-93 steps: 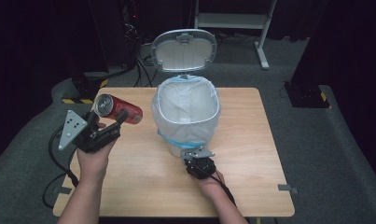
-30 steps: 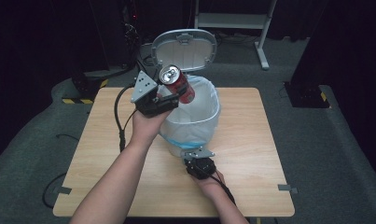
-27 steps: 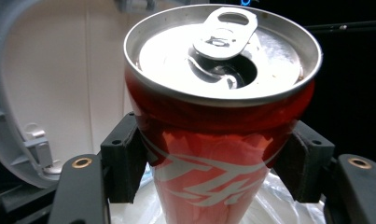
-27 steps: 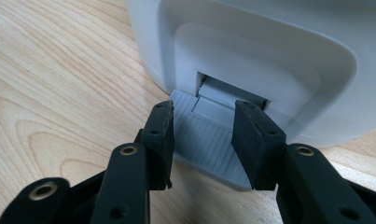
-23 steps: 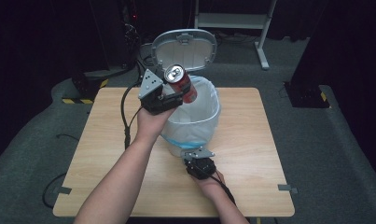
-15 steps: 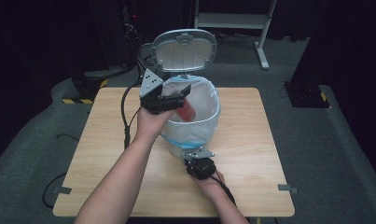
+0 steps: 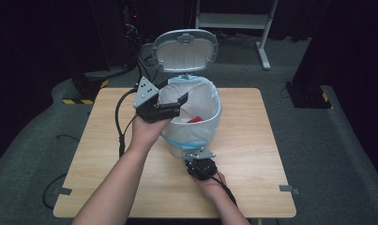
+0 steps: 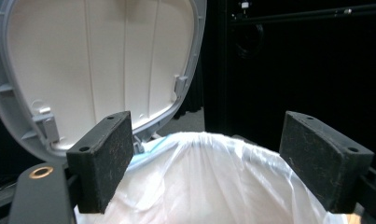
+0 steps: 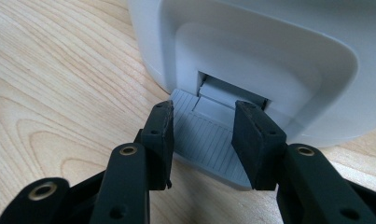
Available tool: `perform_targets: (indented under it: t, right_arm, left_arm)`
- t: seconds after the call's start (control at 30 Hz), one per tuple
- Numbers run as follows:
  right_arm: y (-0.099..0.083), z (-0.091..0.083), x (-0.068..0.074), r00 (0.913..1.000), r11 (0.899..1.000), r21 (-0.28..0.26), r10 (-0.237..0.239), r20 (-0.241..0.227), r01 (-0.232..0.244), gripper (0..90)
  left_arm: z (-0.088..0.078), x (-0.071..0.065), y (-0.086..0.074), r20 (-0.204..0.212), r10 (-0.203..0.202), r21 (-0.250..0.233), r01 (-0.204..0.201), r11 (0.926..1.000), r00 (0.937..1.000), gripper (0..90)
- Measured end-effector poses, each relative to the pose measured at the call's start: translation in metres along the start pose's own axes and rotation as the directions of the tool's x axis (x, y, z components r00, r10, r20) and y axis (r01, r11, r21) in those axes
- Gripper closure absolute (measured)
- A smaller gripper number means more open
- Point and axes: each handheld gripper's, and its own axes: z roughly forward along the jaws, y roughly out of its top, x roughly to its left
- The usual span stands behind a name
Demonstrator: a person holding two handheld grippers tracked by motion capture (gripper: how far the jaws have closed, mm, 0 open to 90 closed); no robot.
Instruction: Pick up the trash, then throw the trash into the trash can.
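Note:
A white pedal bin [image 7: 196, 137] with a clear liner stands mid-table, its grey lid [image 7: 185, 49] raised. A red can [image 7: 194, 120] lies inside the bin. My left gripper [image 7: 179, 104] hovers over the bin's left rim. Its jaws have just opened, then closed in a little, and nothing is between them. In the left gripper view that gripper [image 8: 209, 140] faces the lid's underside [image 8: 97, 60] above the liner [image 8: 209, 186]. My right gripper [image 7: 195, 152] sits at the bin's foot. There its jaws [image 9: 202, 121] stand apart, resting on the ribbed grey pedal [image 9: 209, 140].
The wooden table [image 7: 252, 154] has bare room on both sides of the bin. The left gripper's cable [image 7: 120, 126] trails down over the table's left part. Around the table lie dark floor, a yellow-black striped base [image 7: 86, 101] and a white stand [image 7: 233, 21].
My left gripper carried the red can over the bin, opened, and the can dropped inside. The right gripper has stayed on the pedal and the lid has stayed up.

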Motion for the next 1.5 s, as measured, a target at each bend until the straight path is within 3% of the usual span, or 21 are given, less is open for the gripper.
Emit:
perform_targets:
  t: [0.5, 0.87, 1.37, 1.5]
  right_arm:
    - [0.000, 0.000, 0.000, 1.0000, 1.000, -0.001, -0.002, 0.002, 0.002, 58.5]
    - [0.000, 0.000, 0.000, 1.0000, 1.000, -0.001, -0.004, 0.003, 0.004, 58.5]
    - [0.000, 0.000, 0.000, 1.0000, 1.000, -0.001, -0.002, 0.004, 0.002, 58.5]
    - [0.000, 0.000, 0.000, 1.0000, 1.000, -0.001, -0.001, 0.005, 0.001, 58.5]
  left_arm:
    - [-0.030, 0.008, -0.019, -0.006, -0.008, 0.019, 0.008, 0.9998, 1.0000, 17.2]
    - [-0.052, 0.019, -0.039, -0.039, -0.023, 0.039, 0.025, 0.9989, 0.9990, 17.3]
    - [-0.078, 0.036, -0.099, -0.085, -0.081, 0.135, 0.092, 0.9866, 0.9931, 17.3]
    - [-0.084, 0.041, -0.122, -0.095, -0.093, 0.183, 0.110, 0.9770, 0.9911, 17.3]
